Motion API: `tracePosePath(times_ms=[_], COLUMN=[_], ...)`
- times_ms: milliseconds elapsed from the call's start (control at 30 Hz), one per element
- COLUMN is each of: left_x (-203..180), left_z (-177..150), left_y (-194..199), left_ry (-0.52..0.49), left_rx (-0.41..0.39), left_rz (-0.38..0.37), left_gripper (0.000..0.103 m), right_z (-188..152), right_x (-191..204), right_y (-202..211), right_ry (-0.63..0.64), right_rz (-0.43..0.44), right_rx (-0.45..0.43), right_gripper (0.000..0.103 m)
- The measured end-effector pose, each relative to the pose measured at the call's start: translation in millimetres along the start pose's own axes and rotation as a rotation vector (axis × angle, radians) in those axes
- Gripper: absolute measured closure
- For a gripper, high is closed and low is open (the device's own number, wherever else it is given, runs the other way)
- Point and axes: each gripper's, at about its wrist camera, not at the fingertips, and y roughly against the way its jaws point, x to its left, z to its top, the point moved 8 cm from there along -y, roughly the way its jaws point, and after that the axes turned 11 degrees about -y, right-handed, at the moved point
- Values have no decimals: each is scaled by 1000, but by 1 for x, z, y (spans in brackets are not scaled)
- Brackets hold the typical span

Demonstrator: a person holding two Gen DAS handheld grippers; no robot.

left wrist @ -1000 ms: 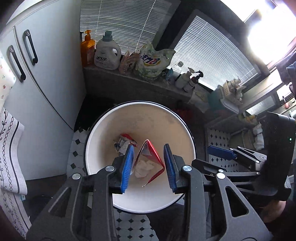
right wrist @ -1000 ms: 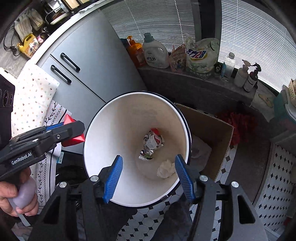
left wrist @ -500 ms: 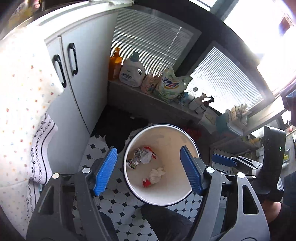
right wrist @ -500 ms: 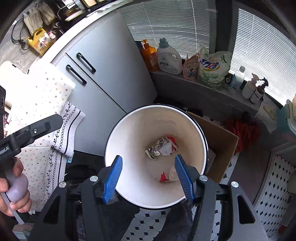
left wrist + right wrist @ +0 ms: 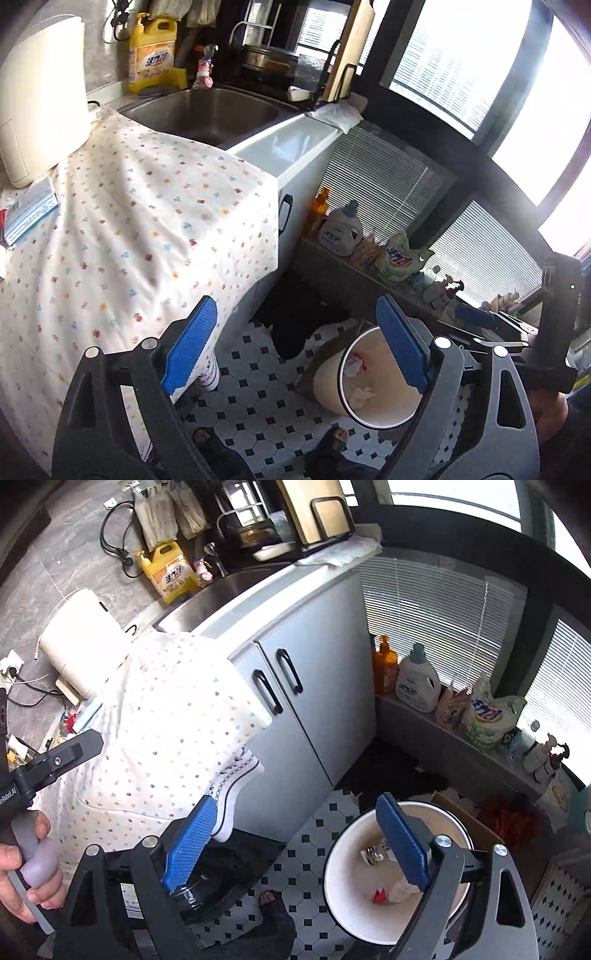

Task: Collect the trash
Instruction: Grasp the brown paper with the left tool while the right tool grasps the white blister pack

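Trash (image 5: pixel 376 854) is seen at the bottom of a white bin (image 5: pixel 340 890) that stands on the tiled floor (image 5: pixel 306 849). A crinkled silver wrapper (image 5: pixel 351 365), a soft white wad (image 5: pixel 400 888) and a small red scrap (image 5: pixel 378 896) are lying inside the bin. A brown cardboard box (image 5: pixel 476 827) is placed just beside the bin.

The left tongs (image 5: pixel 295 347) are held wide apart, and nothing is gripped between the blue pads (image 5: pixel 190 349). Their jaws have just been opening. In the left view, the bin (image 5: pixel 328 384) is seen low down, partly hidden behind the right-hand pad.

The right tongs (image 5: pixel 295 840) are spread wide too, with nothing between their pads (image 5: pixel 190 843). These jaws have also just been opening. The bin is seen under the right-hand pad.

A dotted cloth (image 5: pixel 129 236) is draped over the tabletop next to a metal sink (image 5: pixel 207 110). A yellow soap jug (image 5: pixel 153 55) stands behind the sink. Grey cupboard doors (image 5: pixel 306 701) with black handles are seen below. Bottles and bags are lined up on a low ledge (image 5: pixel 443 731) by the window blinds. A hand (image 5: pixel 26 878) is wrapped around the left tool's handle.
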Motion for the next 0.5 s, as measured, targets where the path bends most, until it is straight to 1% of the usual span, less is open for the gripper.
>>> tracePosePath(times_ms=[67,267,367,500], left_x=[21,77,104,138], left_z=[3,6,2,-9], left_y=[18,64,80,95], left_ry=[28,108,156,199], left_rx=[-31,-107,-129,-146], left_rz=[41,166,203,264], left_gripper=[11,11,11,11], right_z=[10,29,33,30], right_x=[26,105,139,178], right_y=[5,11,6,-7], right_ry=[26,124,172,206], right_rz=[26,123,167,227], right_rx=[-35,-57,-52,-27], right_gripper=[8,8,8,8])
